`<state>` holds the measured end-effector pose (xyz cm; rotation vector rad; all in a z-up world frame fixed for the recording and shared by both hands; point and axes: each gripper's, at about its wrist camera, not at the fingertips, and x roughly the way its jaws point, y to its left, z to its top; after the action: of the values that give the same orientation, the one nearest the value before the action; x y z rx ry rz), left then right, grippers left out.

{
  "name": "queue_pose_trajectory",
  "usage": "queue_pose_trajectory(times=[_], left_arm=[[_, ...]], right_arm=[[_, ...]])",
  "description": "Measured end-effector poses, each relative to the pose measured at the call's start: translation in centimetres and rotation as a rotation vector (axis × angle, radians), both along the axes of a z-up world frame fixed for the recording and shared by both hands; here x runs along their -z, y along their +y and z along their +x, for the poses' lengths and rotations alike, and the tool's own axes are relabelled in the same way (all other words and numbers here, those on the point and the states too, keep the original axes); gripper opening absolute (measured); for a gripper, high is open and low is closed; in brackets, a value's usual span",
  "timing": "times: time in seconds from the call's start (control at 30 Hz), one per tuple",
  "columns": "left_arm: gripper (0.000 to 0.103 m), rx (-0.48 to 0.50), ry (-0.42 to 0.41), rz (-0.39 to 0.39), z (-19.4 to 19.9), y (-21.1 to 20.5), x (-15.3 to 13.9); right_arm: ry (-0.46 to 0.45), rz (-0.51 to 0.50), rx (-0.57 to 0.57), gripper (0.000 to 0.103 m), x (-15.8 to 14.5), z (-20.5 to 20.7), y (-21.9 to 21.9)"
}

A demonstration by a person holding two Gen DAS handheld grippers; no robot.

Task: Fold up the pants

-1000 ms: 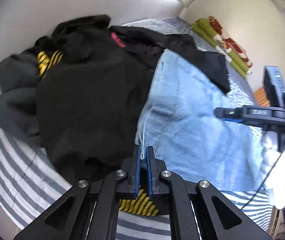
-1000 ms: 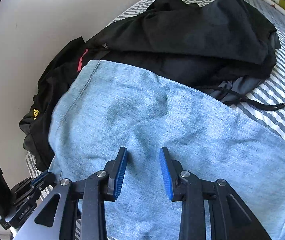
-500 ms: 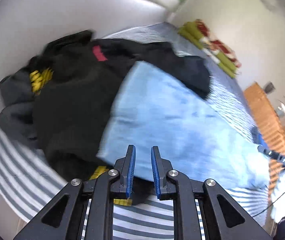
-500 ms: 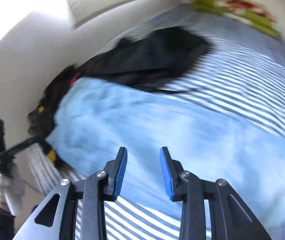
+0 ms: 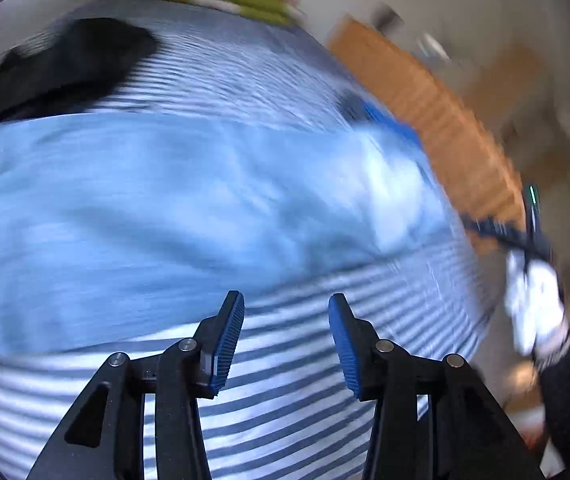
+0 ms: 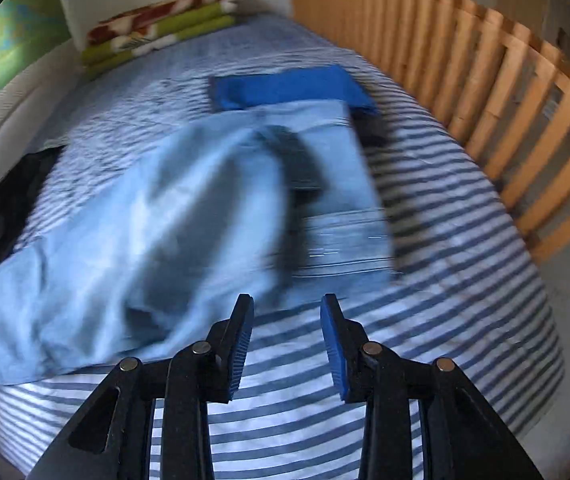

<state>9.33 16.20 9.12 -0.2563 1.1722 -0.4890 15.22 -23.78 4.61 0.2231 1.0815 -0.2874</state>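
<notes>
Light blue denim pants lie stretched across the striped bed, blurred by motion. In the right wrist view the same pants spread from lower left to the centre, with a dark shadow across them. My left gripper is open over the striped sheet just in front of the pants' near edge, holding nothing. My right gripper is open too, hovering over the sheet close to the pants' near edge. The right gripper shows blurred at the right of the left wrist view, held by a white-gloved hand.
A folded dark blue garment lies beyond the pants. Black clothes are piled at the left. Folded green and red blankets sit at the bed's far end. A wooden slatted rail borders the bed's right side.
The left gripper let go of the pants' edge and opened wide. Both views have swung right, from the black clothes pile toward the other end of the pants.
</notes>
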Motion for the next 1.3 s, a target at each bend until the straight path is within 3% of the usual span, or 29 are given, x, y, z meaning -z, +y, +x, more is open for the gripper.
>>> queue_pose_trajectory(times=[0.07, 0.17, 0.2, 0.33, 0.43, 0.57, 0.7, 0.73, 0.77, 0.8, 0.87, 1.03, 1.2, 1.3], left_arm=[[0.048, 0.077, 0.071, -0.011, 0.0, -4.1, 1.9], [0.048, 0.065, 0.143, -0.042, 0.8, -7.3, 4.6], [0.048, 0.057, 0.141, -0.012, 1.3, -8.0, 5.1], [0.048, 0.060, 0.073, 0.106, 2.3, -9.5, 5.4], [0.048, 0.090, 0.095, 0.144, 2.4, -9.8, 6.2], [0.048, 0.076, 0.123, 0.143, 3.0, -9.5, 7.4], [0.048, 0.104, 0.133, 0.140, 3.5, -10.1, 8.1], [0.048, 0.112, 0.133, 0.138, 3.6, -10.1, 8.4], [0.048, 0.117, 0.133, 0.130, 3.7, -10.4, 8.5], [0.048, 0.122, 0.131, 0.113, 3.7, -10.5, 8.5], [0.048, 0.139, 0.120, 0.084, 4.0, -11.1, 8.4], [0.048, 0.161, 0.090, 0.052, 5.0, -13.0, 8.4], [0.048, 0.134, 0.007, -0.008, 6.8, -14.3, 6.8], [0.055, 0.157, -0.039, -0.051, 8.0, -16.4, 6.6]], right_arm=[[0.034, -0.005, 0.019, 0.038, 1.2, 0.5, -2.1], [0.056, 0.104, 0.042, 0.038, 2.9, 1.1, -4.3], [0.052, 0.128, 0.043, 0.038, 3.1, 0.9, -4.5], [0.009, 0.240, -0.142, 0.038, 2.4, 1.2, -0.4], [0.026, 0.331, -0.341, 0.038, 1.7, 1.5, 4.8], [0.102, 0.393, -0.449, 0.040, 3.3, 3.7, 10.3], [0.186, 0.352, -0.403, 0.040, 6.2, 6.9, 12.7], [0.191, 0.373, -0.377, 0.033, 6.9, 7.6, 12.4], [0.184, 0.405, -0.360, 0.013, 7.0, 8.0, 12.2], [0.179, 0.445, -0.343, 0.009, 7.0, 8.3, 12.0], [0.137, 0.529, -0.322, 0.008, 6.1, 8.6, 11.0], [0.058, 0.529, -0.351, 0.007, 2.8, 8.6, 11.2], [0.032, 0.536, -0.346, 0.007, 0.7, 10.0, 11.1], [0.052, 0.586, -0.331, 0.007, 1.0, 10.0, 10.8]])
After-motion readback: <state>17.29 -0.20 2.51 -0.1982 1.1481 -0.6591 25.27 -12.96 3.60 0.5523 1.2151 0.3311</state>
